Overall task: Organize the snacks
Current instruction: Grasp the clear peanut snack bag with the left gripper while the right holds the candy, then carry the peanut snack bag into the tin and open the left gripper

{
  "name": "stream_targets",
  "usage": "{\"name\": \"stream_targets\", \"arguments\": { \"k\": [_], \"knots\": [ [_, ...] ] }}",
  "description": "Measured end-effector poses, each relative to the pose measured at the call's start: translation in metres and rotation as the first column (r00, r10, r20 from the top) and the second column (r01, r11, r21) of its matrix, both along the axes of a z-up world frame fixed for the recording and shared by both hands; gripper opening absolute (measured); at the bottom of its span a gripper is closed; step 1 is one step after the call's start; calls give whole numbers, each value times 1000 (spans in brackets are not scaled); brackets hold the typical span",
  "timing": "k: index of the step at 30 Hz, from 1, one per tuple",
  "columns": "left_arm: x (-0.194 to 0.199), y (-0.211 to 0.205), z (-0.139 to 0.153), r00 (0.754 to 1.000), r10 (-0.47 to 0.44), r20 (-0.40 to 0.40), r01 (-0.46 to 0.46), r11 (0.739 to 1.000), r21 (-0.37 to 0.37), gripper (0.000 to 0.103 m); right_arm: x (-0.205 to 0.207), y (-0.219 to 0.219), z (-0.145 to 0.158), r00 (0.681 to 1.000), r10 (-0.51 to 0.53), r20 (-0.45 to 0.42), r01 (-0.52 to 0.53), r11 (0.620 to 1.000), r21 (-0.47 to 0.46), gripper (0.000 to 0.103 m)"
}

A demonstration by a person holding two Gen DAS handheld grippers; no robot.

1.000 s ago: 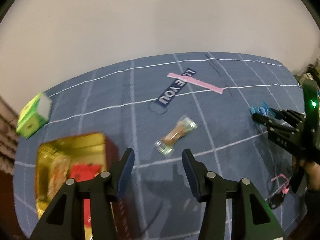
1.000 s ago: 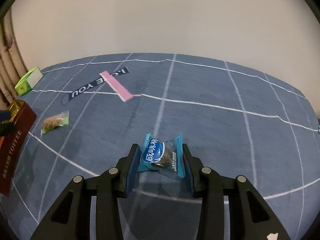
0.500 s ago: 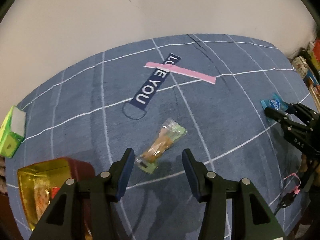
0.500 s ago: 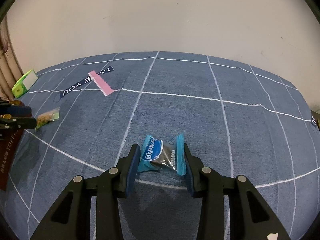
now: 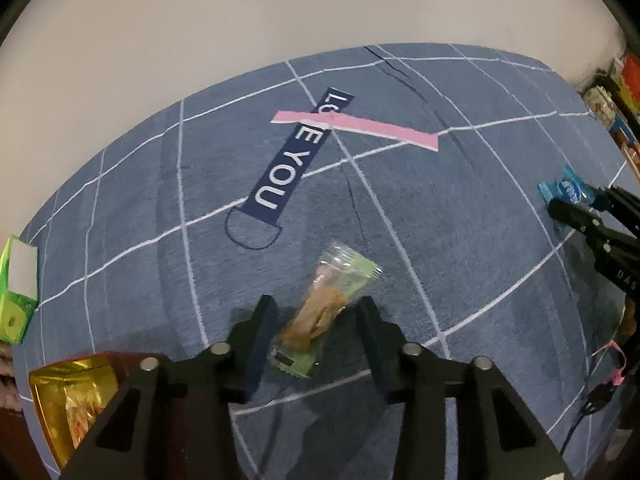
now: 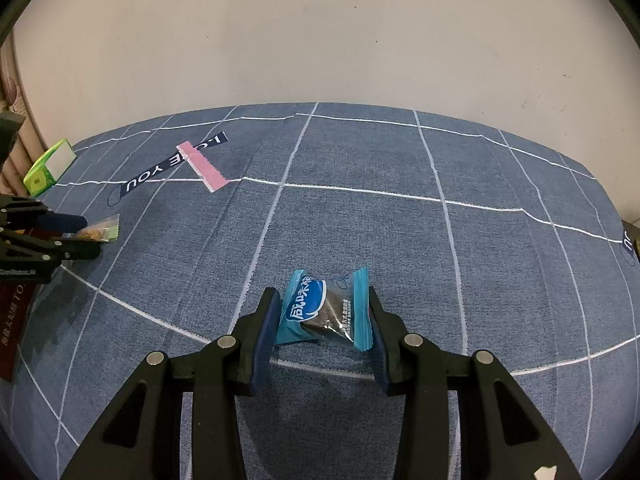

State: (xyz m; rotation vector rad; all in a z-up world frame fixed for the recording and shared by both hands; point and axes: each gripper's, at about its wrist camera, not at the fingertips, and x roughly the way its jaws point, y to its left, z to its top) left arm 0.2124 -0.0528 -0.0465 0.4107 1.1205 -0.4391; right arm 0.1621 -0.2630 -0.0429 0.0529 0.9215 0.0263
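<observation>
left wrist view shows the left gripper (image 5: 316,330) spread wide around a green-ended snack packet (image 5: 324,312) lying on the blue cloth (image 5: 460,208), not yet pinched. right gripper (image 6: 322,328) has its jaws pressed against both ends of a blue snack packet (image 6: 326,310), apparently holding it. gold tin (image 5: 72,396) at lower left already holds some snacks, so i judge sorting as partly done, with these two packets left to bring over
</observation>
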Motion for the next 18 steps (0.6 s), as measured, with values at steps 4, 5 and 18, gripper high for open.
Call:
{"name": "stream_targets", "arguments": {
  "k": [4,5,18],
  "knots": [
    [1,-3,0,1000,5,-24,-5,1000,-14,22,0,1,0,1000,2,-1,-2,1000,-4,39],
    [1,-4,0,1000,5,-24,-5,1000,-13,22,0,1,0,1000,2,-1,-2,1000,-4,39],
    [-20,2,8,999,45,-20,-44,999,32,19,0,2,-2,1000,2,-2,-2,1000,-17,39]
  ]
}}
